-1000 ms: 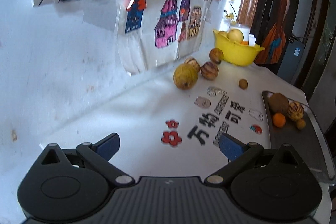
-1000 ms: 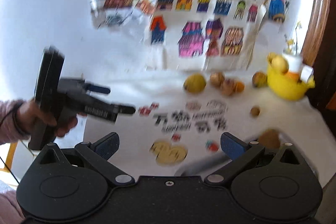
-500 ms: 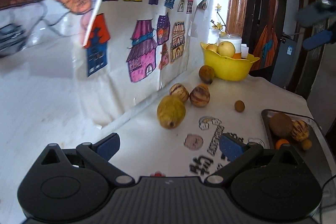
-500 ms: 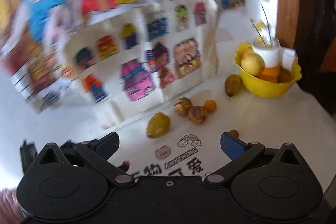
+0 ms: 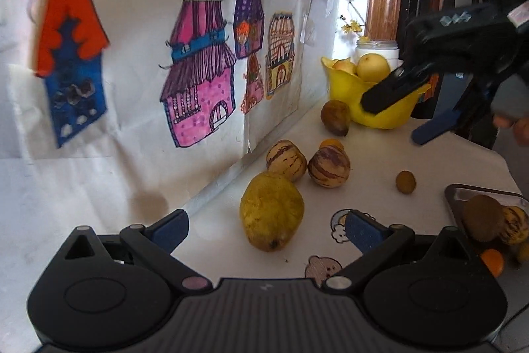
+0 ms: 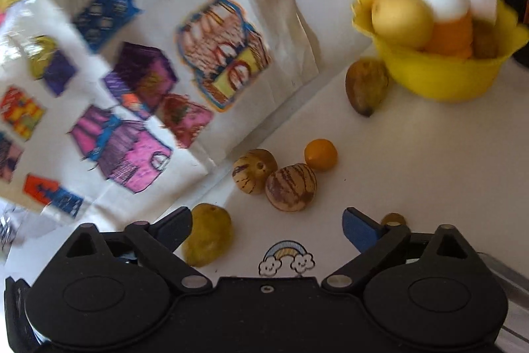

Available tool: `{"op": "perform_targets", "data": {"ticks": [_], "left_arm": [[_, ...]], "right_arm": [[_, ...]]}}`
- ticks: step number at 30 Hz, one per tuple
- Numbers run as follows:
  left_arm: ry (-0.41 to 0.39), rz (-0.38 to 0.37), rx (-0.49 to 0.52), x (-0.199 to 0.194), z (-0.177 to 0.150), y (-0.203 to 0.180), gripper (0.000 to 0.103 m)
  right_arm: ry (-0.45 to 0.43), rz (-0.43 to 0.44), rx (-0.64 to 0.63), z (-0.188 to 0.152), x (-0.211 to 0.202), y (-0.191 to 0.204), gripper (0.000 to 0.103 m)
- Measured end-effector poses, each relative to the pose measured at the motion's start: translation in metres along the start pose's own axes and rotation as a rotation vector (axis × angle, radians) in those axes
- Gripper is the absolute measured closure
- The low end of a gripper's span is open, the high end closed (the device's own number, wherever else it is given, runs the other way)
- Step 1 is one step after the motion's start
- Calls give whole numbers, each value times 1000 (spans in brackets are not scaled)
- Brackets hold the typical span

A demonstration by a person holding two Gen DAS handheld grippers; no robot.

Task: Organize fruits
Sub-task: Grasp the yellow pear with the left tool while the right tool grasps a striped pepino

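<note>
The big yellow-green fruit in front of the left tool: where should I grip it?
Grip the big yellow-green fruit across its narrower middle, coming from above and the near side. It lies lengthwise toward the open left tool, both flanks bare, with the striped fruit just beyond its far end.

The white table (image 5: pixel 446 154) carries a yellow bowl (image 5: pixel 383 108) by the wall. Near the bowl lie a brown fruit (image 5: pixel 335 117), two striped melons (image 5: pixel 307 162) and a yellow-green fruit (image 5: pixel 271 210). A dark tray (image 5: pixel 454 192) sits well apart from the bowl.

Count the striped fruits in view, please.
3: two striped fruits lie side by side on the table near the wall, one sits in the tray. More may be hidden there.
</note>
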State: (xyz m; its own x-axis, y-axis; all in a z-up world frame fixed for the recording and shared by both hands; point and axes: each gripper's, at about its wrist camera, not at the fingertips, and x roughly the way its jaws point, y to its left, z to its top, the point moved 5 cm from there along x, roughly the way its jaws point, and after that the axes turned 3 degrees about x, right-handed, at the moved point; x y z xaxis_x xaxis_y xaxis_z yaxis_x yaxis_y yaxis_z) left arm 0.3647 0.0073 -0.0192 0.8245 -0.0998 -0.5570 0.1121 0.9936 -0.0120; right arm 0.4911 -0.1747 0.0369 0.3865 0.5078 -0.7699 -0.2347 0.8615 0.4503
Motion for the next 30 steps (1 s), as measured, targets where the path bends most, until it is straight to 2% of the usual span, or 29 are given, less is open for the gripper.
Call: {"op": "perform_targets", "data": {"ticks": [7, 14, 18, 25, 30], "left_arm": [[15, -3, 14, 26, -1, 0, 0], [22, -9, 20, 38, -2, -1, 2], [20, -17, 21, 43, 0, -2, 8], [37, -33, 7, 50, 3, -1, 21], [57, -51, -13, 58, 4, -1, 32]], "right_arm": [[35, 21, 42, 4, 45, -15, 23], [45, -3, -33, 2, 62, -19, 33], [49, 17, -39, 1, 66, -17, 36], [38, -6, -51, 1, 79, -10, 45], [23, -16, -60, 1, 81, -10, 48]]}}
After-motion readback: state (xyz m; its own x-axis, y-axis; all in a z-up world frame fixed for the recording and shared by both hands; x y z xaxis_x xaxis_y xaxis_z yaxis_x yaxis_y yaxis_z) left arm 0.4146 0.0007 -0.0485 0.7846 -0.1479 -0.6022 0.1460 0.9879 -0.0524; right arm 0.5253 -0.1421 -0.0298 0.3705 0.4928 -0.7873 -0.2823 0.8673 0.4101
